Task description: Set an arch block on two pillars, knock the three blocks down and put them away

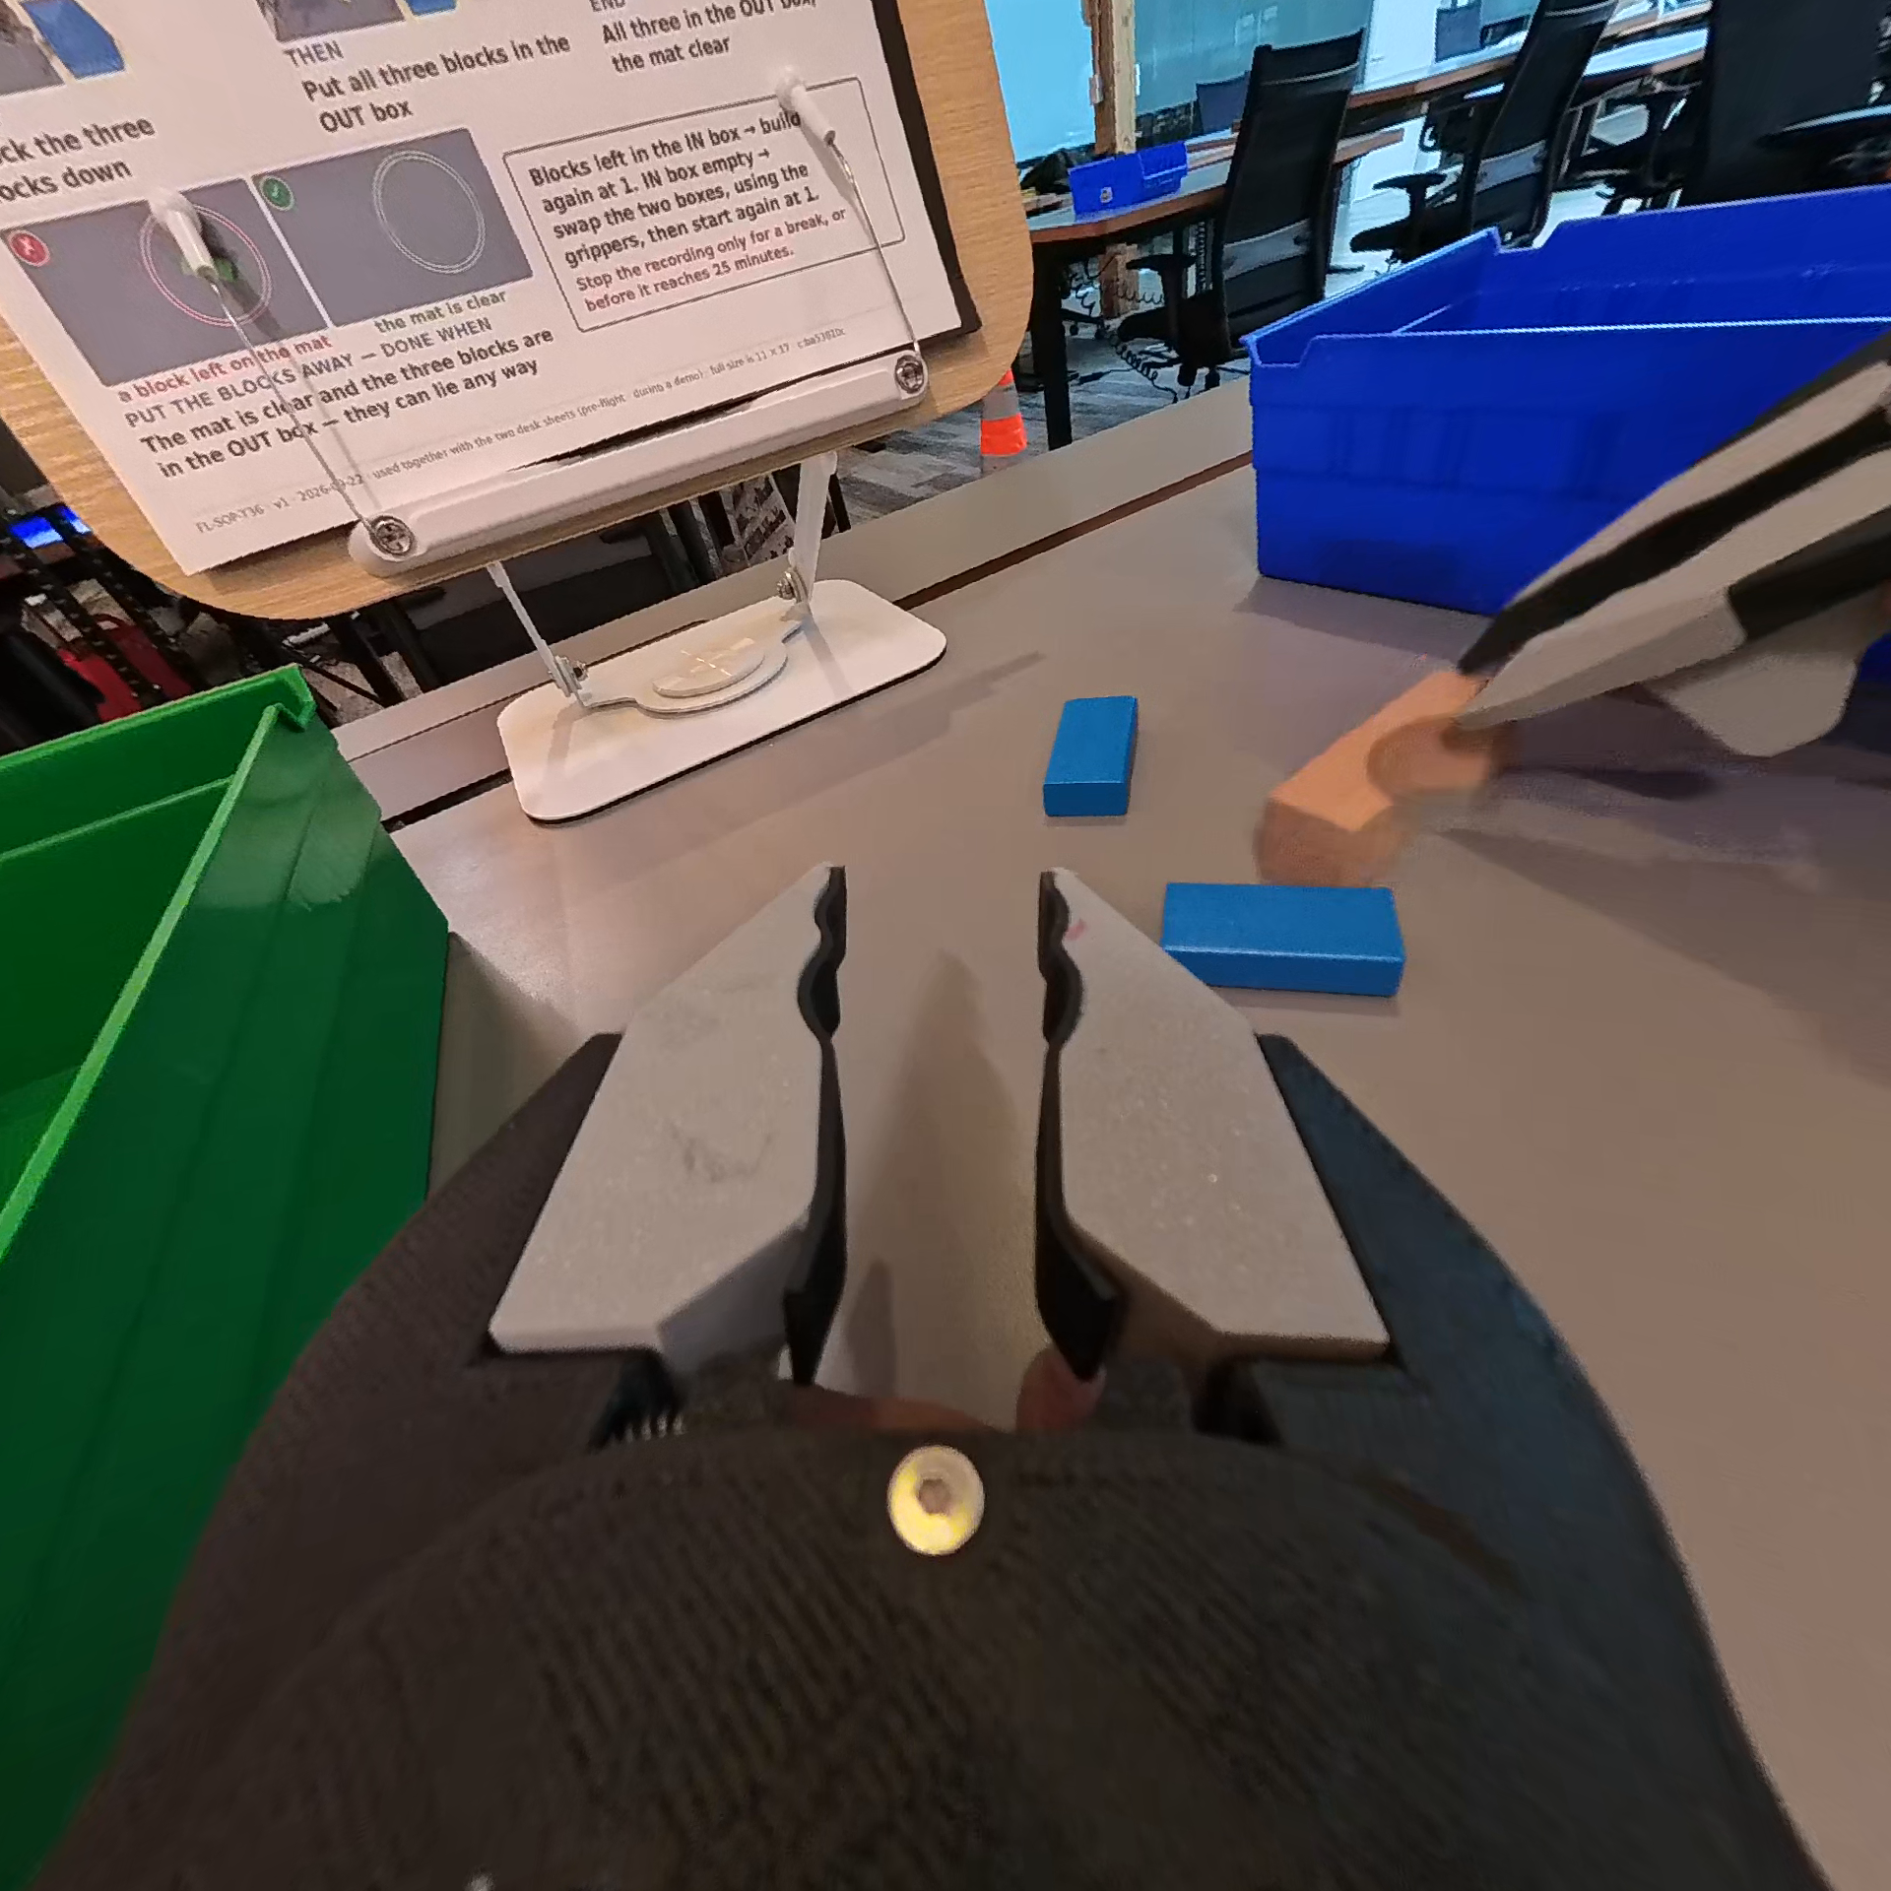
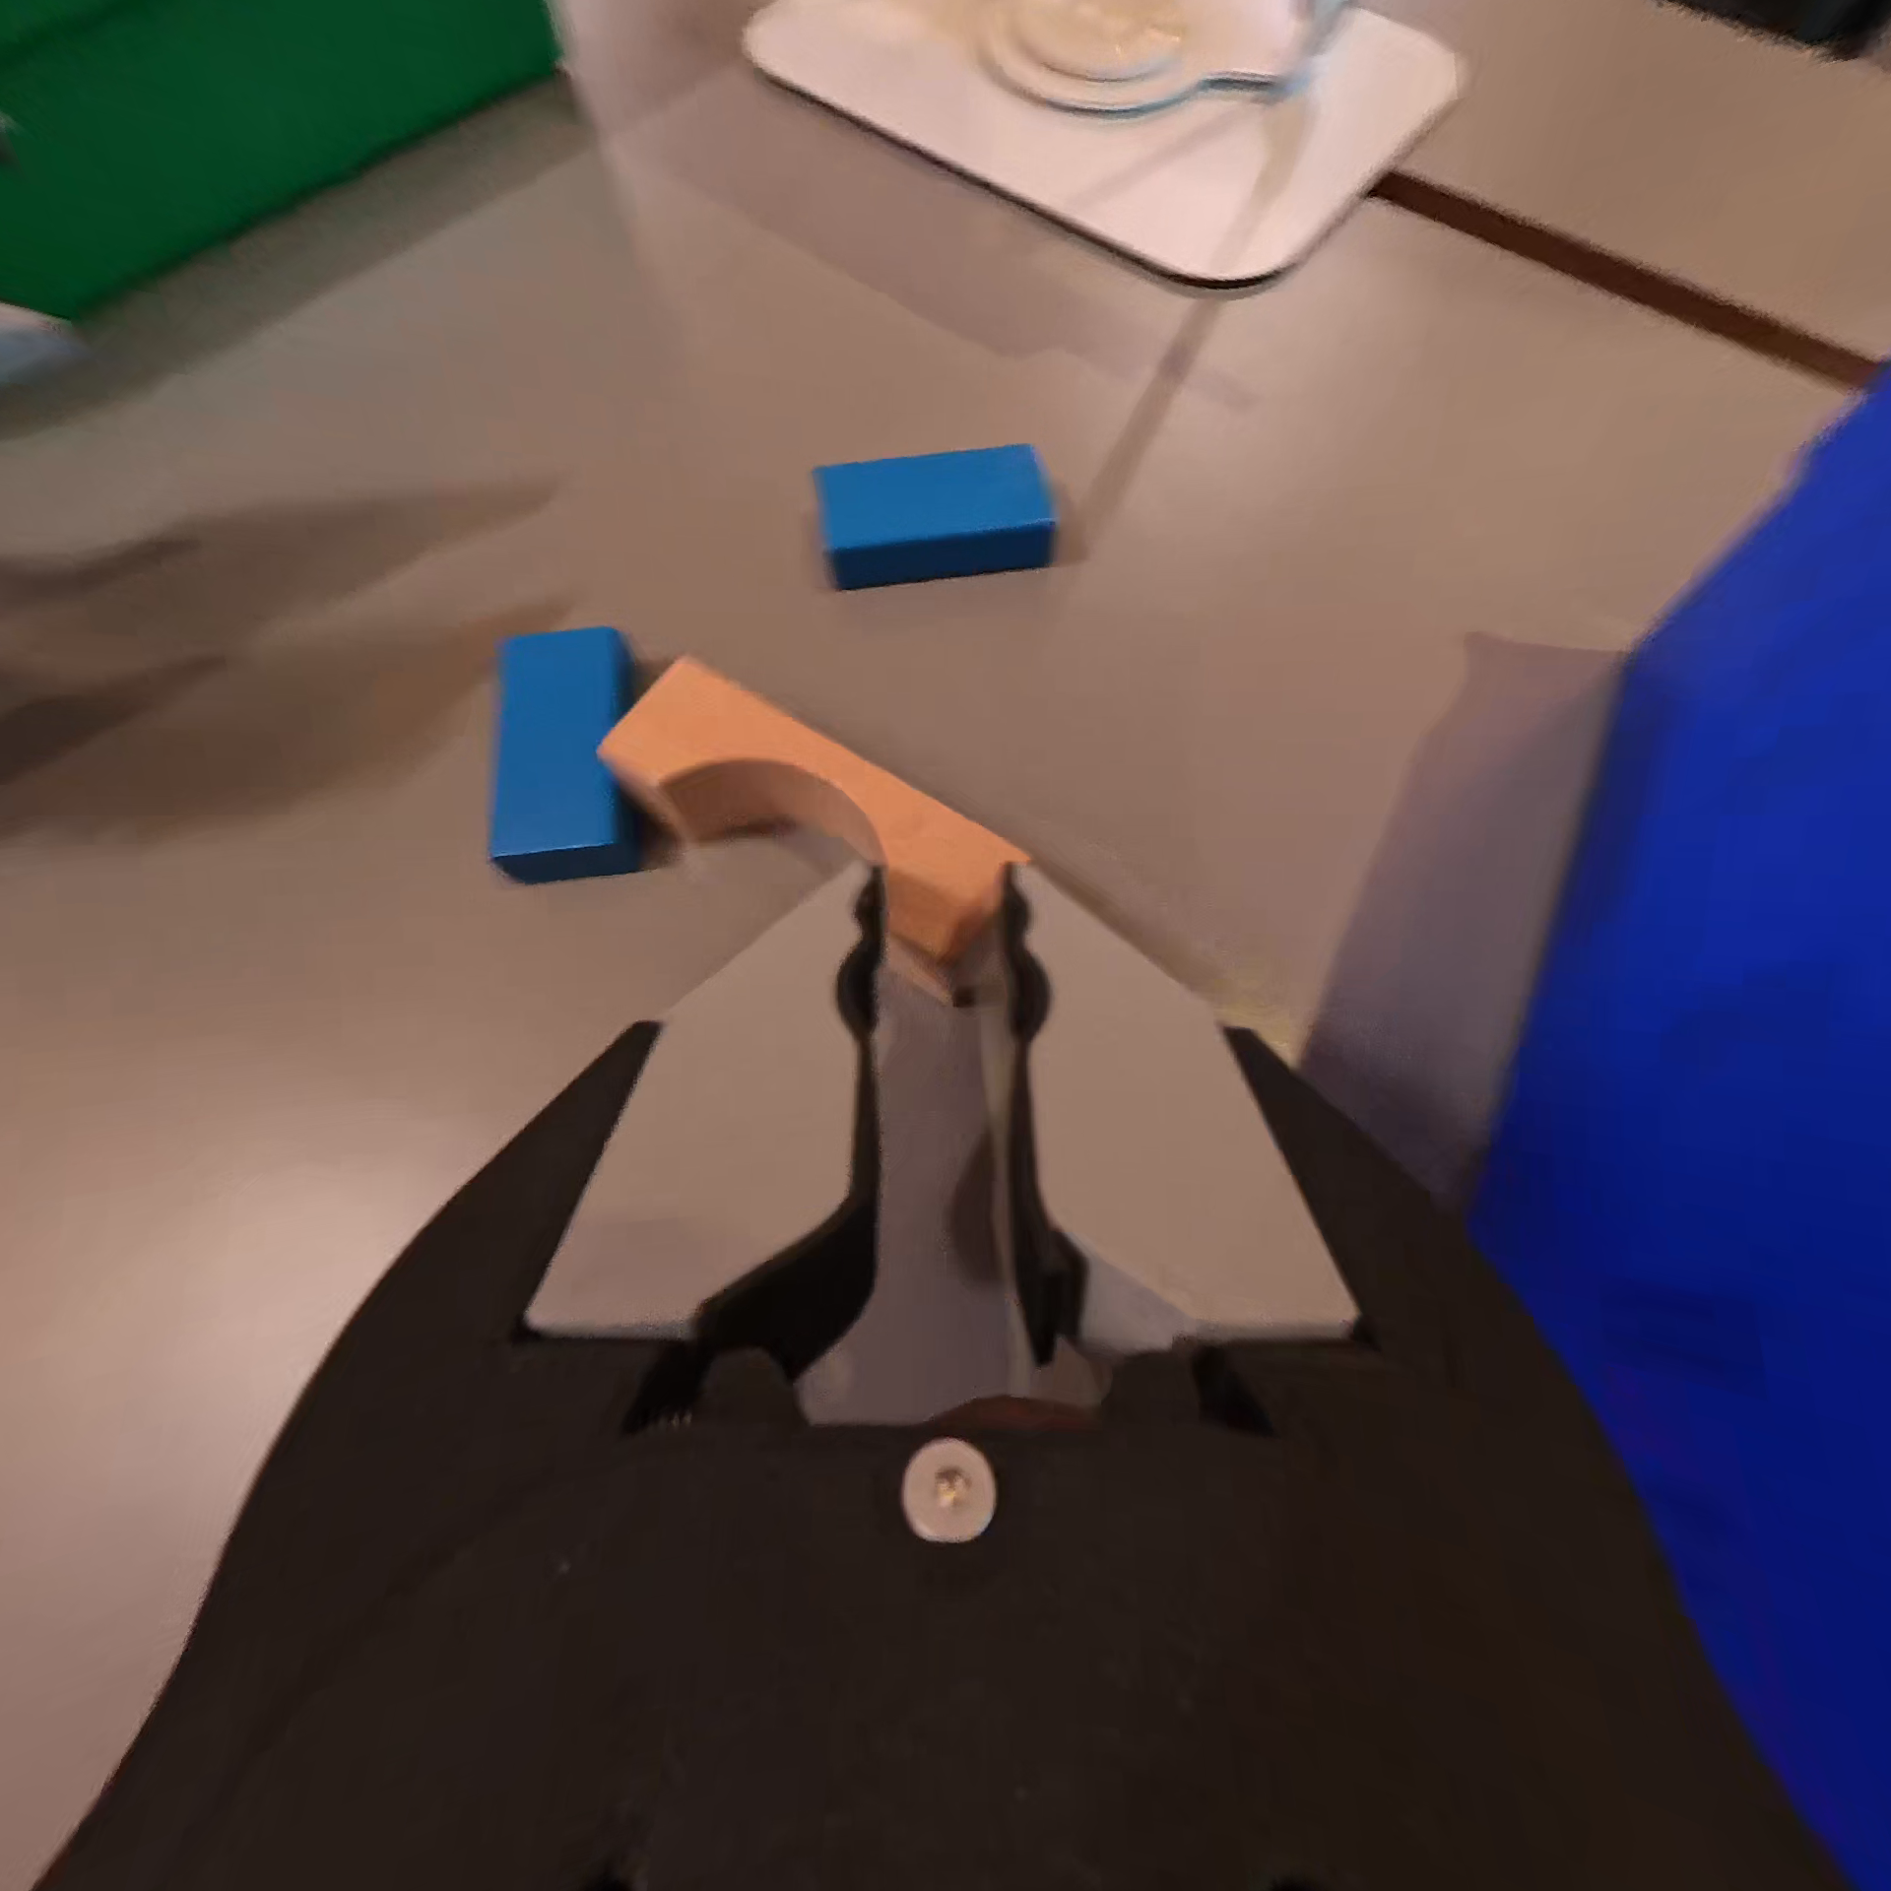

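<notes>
A wooden arch block (image 2: 778,778) is clamped at its near end between the fingertips of my right gripper (image 2: 939,890). It tilts, with its far end low beside a flat blue block (image 2: 558,752). A second blue block (image 2: 933,517) lies flat farther off. In the left wrist view the arch (image 1: 1351,788) hangs from the right gripper (image 1: 1474,706) just behind the near blue block (image 1: 1284,936); the other blue block (image 1: 1090,755) lies apart. My left gripper (image 1: 941,900) is open and empty above the grey table, left of the blocks.
A green bin (image 1: 154,972) stands at the left, also seen in the right wrist view (image 2: 205,133). A blue bin (image 1: 1535,409) stands at the right, close by my right gripper (image 2: 1740,1023). A white stand (image 1: 716,696) carries an instruction sheet at the back. Some 20 cm of space lies between my two pairs of fingers.
</notes>
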A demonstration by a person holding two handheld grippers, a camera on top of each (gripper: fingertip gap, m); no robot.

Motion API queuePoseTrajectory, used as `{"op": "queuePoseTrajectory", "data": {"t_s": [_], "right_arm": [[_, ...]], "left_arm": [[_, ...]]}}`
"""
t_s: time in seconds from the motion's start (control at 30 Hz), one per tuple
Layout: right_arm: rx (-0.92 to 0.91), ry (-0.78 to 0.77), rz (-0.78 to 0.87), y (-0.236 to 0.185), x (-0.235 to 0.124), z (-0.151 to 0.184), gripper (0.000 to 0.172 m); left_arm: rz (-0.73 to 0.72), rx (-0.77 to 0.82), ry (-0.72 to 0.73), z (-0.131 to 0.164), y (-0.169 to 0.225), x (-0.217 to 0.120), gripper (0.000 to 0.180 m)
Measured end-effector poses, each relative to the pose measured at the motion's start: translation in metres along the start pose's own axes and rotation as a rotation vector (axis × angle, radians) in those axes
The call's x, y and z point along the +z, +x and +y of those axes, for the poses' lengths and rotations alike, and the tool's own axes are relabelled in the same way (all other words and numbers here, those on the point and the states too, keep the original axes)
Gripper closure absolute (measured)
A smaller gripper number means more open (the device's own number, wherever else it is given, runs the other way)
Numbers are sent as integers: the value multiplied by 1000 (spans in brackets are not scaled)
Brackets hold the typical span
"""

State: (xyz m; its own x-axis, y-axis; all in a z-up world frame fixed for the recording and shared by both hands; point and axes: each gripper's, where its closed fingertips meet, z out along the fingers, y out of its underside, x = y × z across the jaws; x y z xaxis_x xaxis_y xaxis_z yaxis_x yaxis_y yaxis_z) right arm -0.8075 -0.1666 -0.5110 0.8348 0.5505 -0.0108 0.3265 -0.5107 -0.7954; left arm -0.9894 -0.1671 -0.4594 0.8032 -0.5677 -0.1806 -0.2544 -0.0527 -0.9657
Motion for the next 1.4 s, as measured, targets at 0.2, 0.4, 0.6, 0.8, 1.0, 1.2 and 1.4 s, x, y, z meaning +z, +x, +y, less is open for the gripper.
{"op": "queuePoseTrajectory", "data": {"t_s": [0.2, 0.4, 0.6, 0.8, 1.0, 1.2, 1.4], "right_arm": [[-29, 156, -84, -12, -14, -27, 143], [-112, 25, -144, -38, 13, -6, 127], [-196, -16, -271, -68, 12, 2, 152], [-228, 13, -313, -78, 7, -2, 153], [-119, 78, -330, -74, 3, -14, 140], [-245, 68, -337, -101, 13, -10, 126], [-385, -49, -199, -95, 31, 12, 130]], "left_arm": [[8, -8, -12, 2, 0, 1, 145], [2, 7, -3, 0, 1, 0, 145], [3, 3, -3, 0, 1, 0, 145], [3, 8, -2, 0, 1, 0, 145], [6, 8, -7, 1, 1, 1, 145], [7, 2, -8, 1, 1, 1, 145], [6, 0, -6, 1, 1, 0, 145]]}}
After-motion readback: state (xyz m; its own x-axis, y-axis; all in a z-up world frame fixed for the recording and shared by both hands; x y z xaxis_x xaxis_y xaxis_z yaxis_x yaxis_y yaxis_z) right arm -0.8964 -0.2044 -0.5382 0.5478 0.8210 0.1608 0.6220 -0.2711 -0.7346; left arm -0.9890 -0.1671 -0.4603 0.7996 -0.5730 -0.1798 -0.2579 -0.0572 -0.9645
